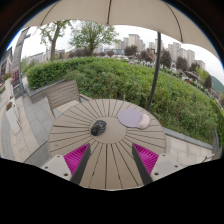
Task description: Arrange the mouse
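Resting on the round slatted counter (pixel 90 140), a dark mouse (pixel 98 127) lies beside a pale mouse pad (pixel 133 118). The tool (pixel 112 160) hovers short of the mouse, spread wide and holding nothing.

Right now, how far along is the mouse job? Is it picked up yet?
Nothing looks done yet. The mouse sits on the round slatted table, beside the mouse pad but not on it. The gripper is open and empty, its fingers short of the mouse. Left to do: reach in, grasp the mouse, and probably set it on the pad.

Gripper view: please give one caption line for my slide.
Open claw hovers before a mouse and mouse pad on a round slatted table.
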A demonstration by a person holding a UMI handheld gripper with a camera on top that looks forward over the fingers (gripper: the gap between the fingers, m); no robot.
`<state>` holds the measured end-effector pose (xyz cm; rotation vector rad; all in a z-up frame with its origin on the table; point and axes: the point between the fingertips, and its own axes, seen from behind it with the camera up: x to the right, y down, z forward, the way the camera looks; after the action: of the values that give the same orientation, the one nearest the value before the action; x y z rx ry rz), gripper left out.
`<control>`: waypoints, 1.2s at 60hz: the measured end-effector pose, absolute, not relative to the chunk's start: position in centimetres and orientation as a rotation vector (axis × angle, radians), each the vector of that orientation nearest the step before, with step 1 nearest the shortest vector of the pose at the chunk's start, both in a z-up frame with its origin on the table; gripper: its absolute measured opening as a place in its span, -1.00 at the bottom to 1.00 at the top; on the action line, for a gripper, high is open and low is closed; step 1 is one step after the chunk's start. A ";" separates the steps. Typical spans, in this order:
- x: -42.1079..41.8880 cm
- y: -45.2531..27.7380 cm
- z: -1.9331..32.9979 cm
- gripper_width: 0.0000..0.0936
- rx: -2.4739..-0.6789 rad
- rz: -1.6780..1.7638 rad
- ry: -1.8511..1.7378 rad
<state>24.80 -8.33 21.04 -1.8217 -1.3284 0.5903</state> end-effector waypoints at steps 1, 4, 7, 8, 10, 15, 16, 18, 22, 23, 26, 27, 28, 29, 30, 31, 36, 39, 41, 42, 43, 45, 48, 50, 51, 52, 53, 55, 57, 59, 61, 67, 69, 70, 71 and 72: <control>24.4 -8.7 20.8 0.83 -1.820 0.593 -1.331; 23.3 -9.7 20.3 0.83 -1.817 0.601 -1.331; 22.1 -10.5 19.8 0.83 -1.812 0.605 -1.326; 21.7 -10.8 19.5 0.83 -1.809 0.607 -1.323; 20.8 -11.2 19.2 0.83 -1.802 0.610 -1.315; 18.9 -12.4 17.8 0.83 -1.785 0.609 -1.304; 18.5 -12.6 17.4 0.83 -1.781 0.608 -1.303; 17.7 -12.9 16.9 0.83 -1.777 0.608 -1.298; 16.1 -12.9 15.2 0.83 -1.770 0.615 -1.276; 15.8 -13.0 14.8 0.83 -1.771 0.615 -1.271; 14.4 -13.1 13.5 0.83 -1.772 0.618 -1.260; 14.2 -13.3 13.2 0.83 -1.772 0.621 -1.258; 13.8 -13.3 12.8 0.83 -1.772 0.625 -1.256; 13.4 -13.3 12.4 0.83 -1.771 0.629 -1.253; 13.0 -13.2 12.0 0.83 -1.769 0.630 -1.248; 12.8 -13.4 11.8 0.83 -1.769 0.626 -1.245; 10.6 -12.7 9.8 0.83 -1.770 0.624 -1.233; 9.4 -12.4 8.8 0.84 -1.773 0.627 -1.221; 8.7 -12.0 7.9 0.84 -1.777 0.621 -1.220; 8.3 -11.7 7.6 0.84 -1.779 0.617 -1.219; 7.9 -11.5 7.2 0.84 -1.782 0.614 -1.217; 7.1 -11.2 6.5 0.84 -1.785 0.613 -1.211; 6.0 -10.6 5.4 0.84 -1.797 0.604 -1.213; 5.4 -10.2 4.8 0.84 -1.803 0.601 -1.212; 5.0 -10.0 4.4 0.84 -1.801 0.603 -1.210; 4.7 -9.8 4.1 0.83 -1.801 0.604 -1.209; 4.3 -9.7 3.9 0.83 -1.800 0.604 -1.210; 3.6 -9.3 3.3 0.83 -1.799 0.601 -1.213; 2.9 -9.0 2.9 0.83 -1.797 0.600 -1.216; 2.3 -8.7 2.4 0.83 -1.798 0.602 -1.217; 1.7 -8.5 1.9 0.84 -1.802 0.604 -1.222; 0.0 -7.7 0.7 0.83 -1.820 0.598 -1.222; -0.5 -7.5 0.3 0.83 -1.828 0.597 -1.221; -0.8 -7.4 0.2 0.83 -1.832 0.599 -1.219; -1.0 -7.4 0.1 0.84 -1.836 0.603 -1.216; -1.3 -7.3 0.0 0.84 -1.840 0.609 -1.214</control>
<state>-1.32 -7.32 0.02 -1.8402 -1.2136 0.6093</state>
